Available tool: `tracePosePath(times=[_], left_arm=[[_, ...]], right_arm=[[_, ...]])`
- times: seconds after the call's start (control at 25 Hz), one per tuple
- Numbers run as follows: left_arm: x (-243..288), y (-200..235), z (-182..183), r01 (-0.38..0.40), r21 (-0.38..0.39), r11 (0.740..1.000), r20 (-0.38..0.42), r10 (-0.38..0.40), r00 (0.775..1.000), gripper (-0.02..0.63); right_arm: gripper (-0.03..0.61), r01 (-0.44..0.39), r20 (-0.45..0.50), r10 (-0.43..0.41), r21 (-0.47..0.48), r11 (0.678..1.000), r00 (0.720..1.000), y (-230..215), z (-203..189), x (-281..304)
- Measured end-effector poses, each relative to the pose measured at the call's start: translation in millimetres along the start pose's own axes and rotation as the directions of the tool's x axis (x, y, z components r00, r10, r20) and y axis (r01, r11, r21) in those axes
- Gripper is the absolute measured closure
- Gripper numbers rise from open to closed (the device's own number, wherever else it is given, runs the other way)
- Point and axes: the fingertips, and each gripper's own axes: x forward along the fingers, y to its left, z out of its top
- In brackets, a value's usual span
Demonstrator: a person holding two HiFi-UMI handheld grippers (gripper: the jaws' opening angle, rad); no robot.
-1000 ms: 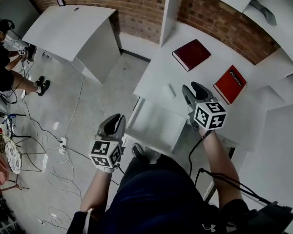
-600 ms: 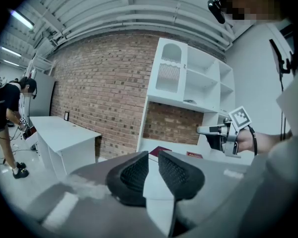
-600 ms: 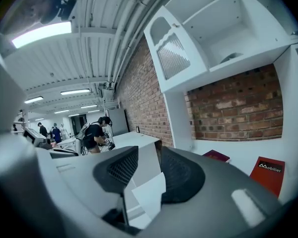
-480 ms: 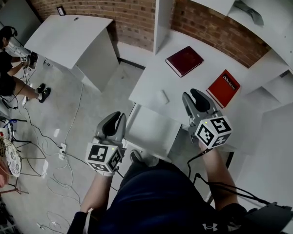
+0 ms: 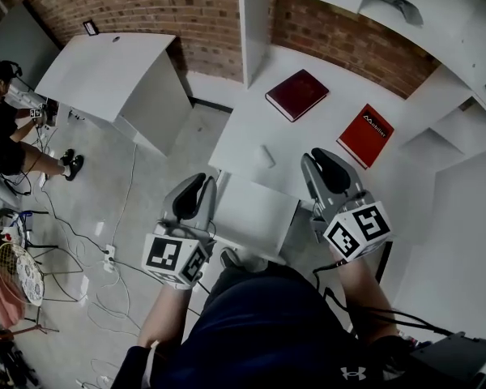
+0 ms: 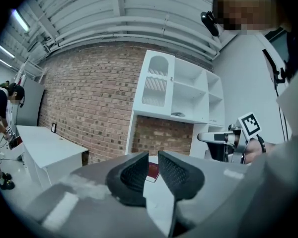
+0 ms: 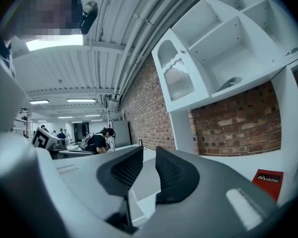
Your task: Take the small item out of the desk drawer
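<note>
While I hold both grippers over the front edge of the desk (image 5: pixel 312 154), its drawer (image 5: pixel 251 215) stands pulled out. My left gripper (image 6: pixel 153 157) has its jaws slightly parted and empty. My right gripper (image 7: pixel 149 152) has just been closing, a slim gap left, nothing between. Dark red book (image 5: pixel 296 95) near back edge, red book (image 5: pixel 366 135) beside it. Small white item (image 5: pixel 265 156) lies on the desktop by the front edge, above the drawer.

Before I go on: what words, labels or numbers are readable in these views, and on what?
"Mobilier": white print beside a small logo, on the red book lying on the desk top.
Dark red book: no print can be made out on its cover.
Small dark plaque at the back of the far desk: too small to read.
</note>
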Motion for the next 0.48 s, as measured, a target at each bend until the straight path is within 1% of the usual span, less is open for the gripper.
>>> tracePosePath(times=[0.16, 0.28, 0.48], left_arm=[[6.7, -4.9, 10.6, 0.007, -0.024, 1.000, 0.014, -0.007, 1.000, 0.548], [8.4, -8.9, 18.8, 0.040, -0.026, 0.999, 0.038, -0.039, 0.999, 0.548], [12.6, -11.6, 18.2, 0.070, -0.041, 0.997, 0.033, -0.069, 0.997, 0.549]], right_arm=[[0.513, 0.026, 0.013, -0.026, -0.028, 0.999, 1.000, -1.7, 5.8, -8.8], [0.540, 0.046, 0.028, -0.044, -0.068, 0.997, 0.999, 4.0, 12.7, -12.7], [0.561, 0.068, 0.048, -0.062, -0.133, 0.989, 0.997, 16.4, 22.9, -17.5]])
